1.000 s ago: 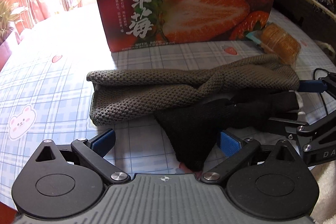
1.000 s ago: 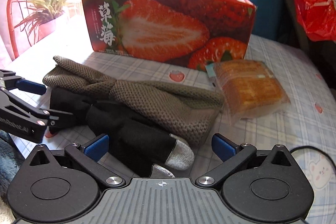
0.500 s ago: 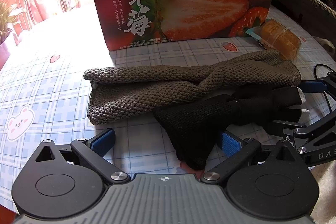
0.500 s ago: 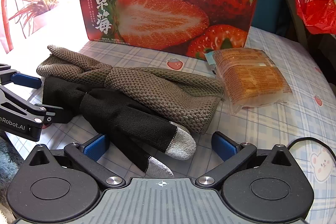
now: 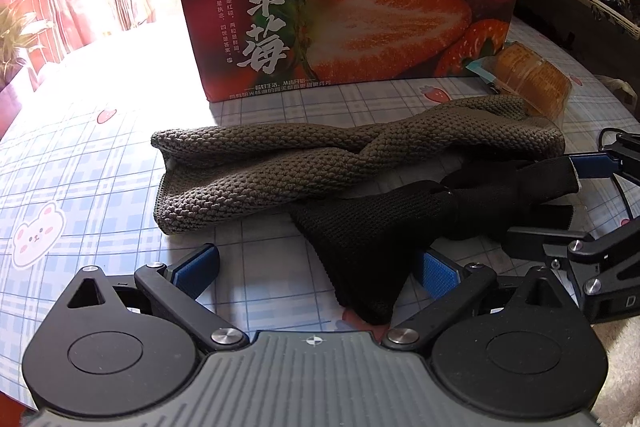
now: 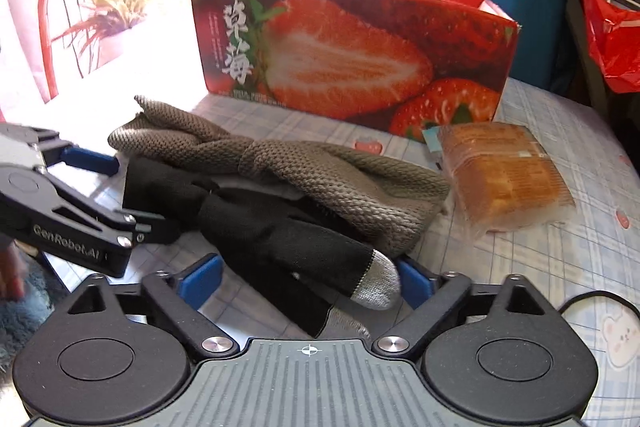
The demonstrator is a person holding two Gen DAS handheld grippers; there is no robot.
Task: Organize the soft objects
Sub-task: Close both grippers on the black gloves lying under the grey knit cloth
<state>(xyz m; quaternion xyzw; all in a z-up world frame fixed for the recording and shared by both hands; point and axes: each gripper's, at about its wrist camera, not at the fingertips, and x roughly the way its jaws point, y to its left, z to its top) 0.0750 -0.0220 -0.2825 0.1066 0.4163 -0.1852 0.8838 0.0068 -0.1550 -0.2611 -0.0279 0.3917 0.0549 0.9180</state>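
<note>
On the counter [image 5: 80,155], under a checked cloth with small bear and strawberry prints, the left hand-held gripper [image 5: 316,269] points steeply down at the near edge. Its 2 blue pads are spread wide; the cuff end of a black glove [image 5: 360,251] lies between them, nearer the right pad, though contact cannot be told. In the right wrist view this same left hand-held gripper [image 6: 132,195] reaches in from the left edge, its fingers on either side of the glove's cuff.

Just behind the black glove lies a twisted grey-brown knitted piece [image 5: 320,163], touching and partly overlapping it. Behind both stands an open red strawberry box [image 5: 348,19], upright.

Further right, the right hand-held gripper [image 6: 308,279] also tilts downward over the glove [image 6: 280,235]. Its jaws are closing, and the glove's 2 grey fingertips [image 6: 378,287] lie between the pads; the right pad is just at the upper tip, while the left pad stands clear of the fabric. A wrapped cake [image 6: 504,175] lies to the right of the knitted piece [image 6: 320,171], close to the box [image 6: 352,47]. A red plastic bag [image 6: 612,47] hangs at the far right.
</note>
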